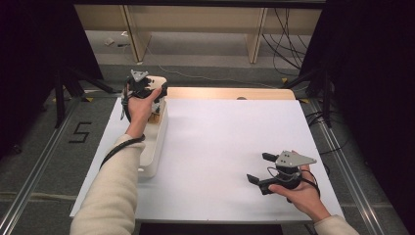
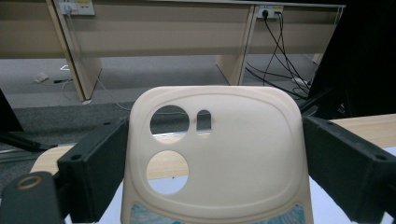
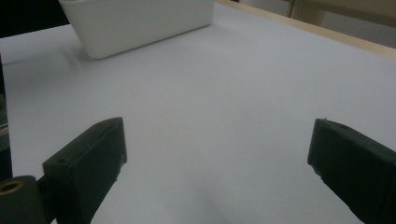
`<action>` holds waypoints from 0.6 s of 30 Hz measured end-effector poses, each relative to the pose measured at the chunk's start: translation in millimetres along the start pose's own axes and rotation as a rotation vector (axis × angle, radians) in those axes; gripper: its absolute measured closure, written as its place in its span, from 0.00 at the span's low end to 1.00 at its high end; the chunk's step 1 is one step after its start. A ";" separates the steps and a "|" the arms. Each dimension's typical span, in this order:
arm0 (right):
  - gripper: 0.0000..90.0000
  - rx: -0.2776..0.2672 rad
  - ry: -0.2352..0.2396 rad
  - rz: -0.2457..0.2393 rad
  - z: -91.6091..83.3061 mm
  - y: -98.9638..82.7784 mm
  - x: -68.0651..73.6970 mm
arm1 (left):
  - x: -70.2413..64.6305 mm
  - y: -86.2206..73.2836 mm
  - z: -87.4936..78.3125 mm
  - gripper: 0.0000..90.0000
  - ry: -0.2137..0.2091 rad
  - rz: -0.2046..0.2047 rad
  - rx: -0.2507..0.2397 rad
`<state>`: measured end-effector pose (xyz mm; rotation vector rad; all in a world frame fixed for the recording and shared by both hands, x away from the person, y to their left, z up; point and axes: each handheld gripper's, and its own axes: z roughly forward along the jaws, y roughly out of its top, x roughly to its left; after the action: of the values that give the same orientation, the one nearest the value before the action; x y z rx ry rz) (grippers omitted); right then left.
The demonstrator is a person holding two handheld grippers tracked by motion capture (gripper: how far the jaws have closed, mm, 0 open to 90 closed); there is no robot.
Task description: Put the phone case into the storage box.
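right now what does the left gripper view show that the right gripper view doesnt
Left gripper view alone: a cream plastic phone case with round camera holes, standing upright between the left claw jaws, which press its two edges; wooden furniture legs and black cables lie beyond.

Right gripper view alone: a white rectangular plastic bin at the far end, and the right claw with its jaws wide apart.

Both: the white tabletop and its pale wooden edge.
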<state>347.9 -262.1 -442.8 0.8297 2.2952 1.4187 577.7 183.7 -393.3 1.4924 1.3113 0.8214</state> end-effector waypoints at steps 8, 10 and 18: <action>0.06 -0.003 0.001 0.001 0.2 0.1 0.2 | 2.7 -1.2 0.4 0.11 0.008 0.001 0.006; 0.06 -0.003 0.000 0.001 0.1 0.1 0.1 | 2.9 -1.7 1.0 0.11 0.009 0.001 0.010; 0.06 -0.003 0.002 0.002 0.1 0.1 0.2 | 4.8 -3.0 4.4 0.11 0.016 -0.006 0.015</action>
<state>347.9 -261.8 -442.7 0.8299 2.2942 1.4238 581.7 187.3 -398.0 1.4954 1.3365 0.8228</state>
